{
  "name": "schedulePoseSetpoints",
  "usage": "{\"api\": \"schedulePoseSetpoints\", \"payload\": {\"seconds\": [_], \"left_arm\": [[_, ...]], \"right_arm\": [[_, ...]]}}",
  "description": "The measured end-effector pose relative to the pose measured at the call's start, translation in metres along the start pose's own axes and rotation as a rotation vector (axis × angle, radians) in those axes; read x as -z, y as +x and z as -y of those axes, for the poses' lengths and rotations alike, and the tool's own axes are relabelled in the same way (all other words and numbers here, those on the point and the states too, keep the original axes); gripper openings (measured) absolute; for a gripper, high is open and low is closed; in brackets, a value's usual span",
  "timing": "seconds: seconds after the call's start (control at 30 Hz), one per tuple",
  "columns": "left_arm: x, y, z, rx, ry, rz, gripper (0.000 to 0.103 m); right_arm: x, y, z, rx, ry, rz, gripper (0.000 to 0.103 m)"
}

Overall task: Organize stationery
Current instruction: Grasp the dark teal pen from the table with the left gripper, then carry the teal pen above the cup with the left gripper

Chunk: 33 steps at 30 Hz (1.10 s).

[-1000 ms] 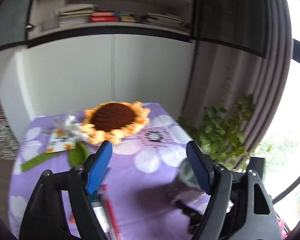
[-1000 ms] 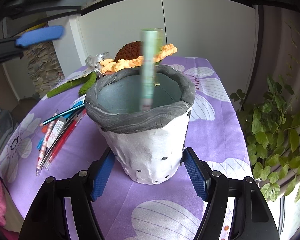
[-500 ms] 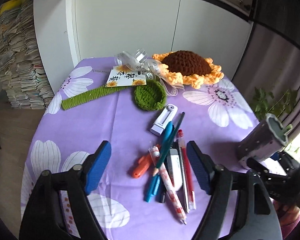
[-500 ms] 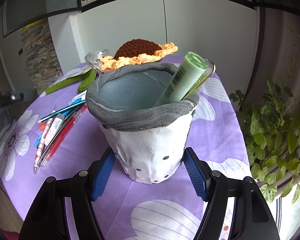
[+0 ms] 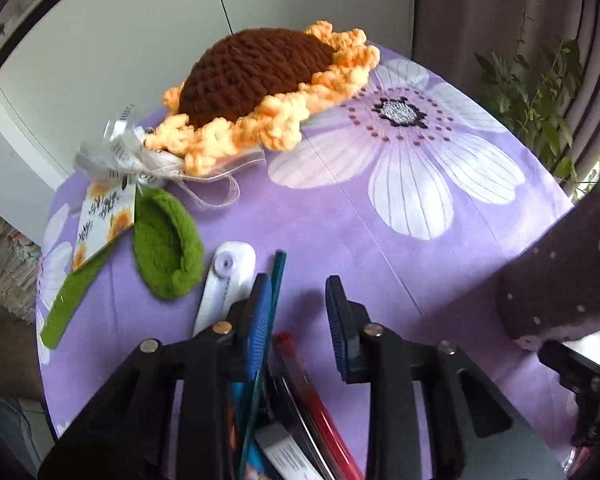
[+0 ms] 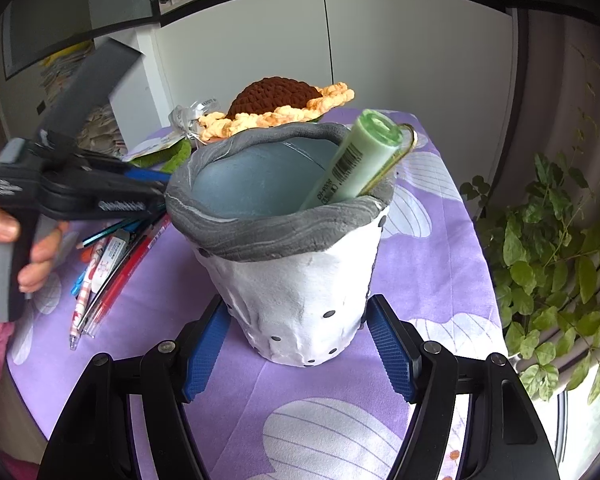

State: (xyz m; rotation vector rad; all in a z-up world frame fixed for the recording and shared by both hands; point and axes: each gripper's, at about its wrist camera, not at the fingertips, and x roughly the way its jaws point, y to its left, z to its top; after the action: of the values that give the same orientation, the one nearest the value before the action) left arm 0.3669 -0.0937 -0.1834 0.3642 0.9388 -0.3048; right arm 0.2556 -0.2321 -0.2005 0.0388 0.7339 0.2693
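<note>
Your left gripper is low over the pile of pens, ready to take the next one for the cup.

The step in hand is the pick of another pen. The left gripper is half open, nothing between its pads, and the red pen lies in the gap while a thin teal pen passes just beside the left pad. I think you must now choose one pen only, lower a little, close on it, and carry it to the cup. Your right gripper stands wide around the base of the cup; I cannot tell if the pads touch it. One green marker already leans inside. Compared with half a second ago, the left gripper has come down close to the pens and narrowed; the cup and marker did not move.
</note>
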Motion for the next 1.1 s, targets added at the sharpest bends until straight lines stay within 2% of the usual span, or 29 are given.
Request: {"api": "schedulePoseSetpoints", "payload": {"seconds": [0.23, 0.27, 0.3, 0.43, 0.5, 0.77, 0.83, 0.9, 1.03, 1.1], "left_arm": [[-0.003, 0.01, -0.01, 0.02, -0.011, -0.039, 0.025], [-0.003, 0.01, -0.01, 0.022, -0.009, -0.042, 0.021], [-0.002, 0.009, -0.01, 0.026, -0.003, -0.046, 0.009], [-0.003, 0.008, 0.002, -0.01, 0.037, -0.047, 0.008], [-0.002, 0.007, 0.005, -0.004, 0.041, -0.041, 0.008], [-0.008, -0.019, -0.002, 0.036, -0.012, 0.025, 0.005], [-0.009, -0.028, -0.003, 0.044, -0.02, 0.047, 0.005], [-0.008, -0.038, -0.002, 0.052, -0.027, 0.066, 0.005], [-0.004, -0.061, 0.002, 0.069, -0.027, 0.118, 0.005], [-0.004, -0.076, 0.005, 0.091, -0.035, 0.153, 0.005]], "right_arm": [[0.008, 0.001, -0.005, -0.022, -0.011, -0.012, 0.072], [0.01, 0.001, -0.008, -0.012, -0.025, -0.013, 0.072], [0.01, -0.001, -0.01, -0.002, -0.035, -0.002, 0.072], [0.01, -0.003, -0.01, -0.007, -0.042, 0.006, 0.072], [0.01, -0.005, -0.007, -0.015, -0.021, 0.017, 0.072], [0.007, -0.006, -0.001, -0.05, 0.015, 0.038, 0.072], [0.002, -0.009, 0.001, -0.07, 0.029, 0.06, 0.072], [-0.002, -0.012, 0.002, -0.043, 0.021, 0.097, 0.075], [-0.006, -0.005, 0.003, -0.066, 0.033, 0.061, 0.077], [-0.005, -0.002, 0.002, -0.059, 0.029, 0.045, 0.071]]}}
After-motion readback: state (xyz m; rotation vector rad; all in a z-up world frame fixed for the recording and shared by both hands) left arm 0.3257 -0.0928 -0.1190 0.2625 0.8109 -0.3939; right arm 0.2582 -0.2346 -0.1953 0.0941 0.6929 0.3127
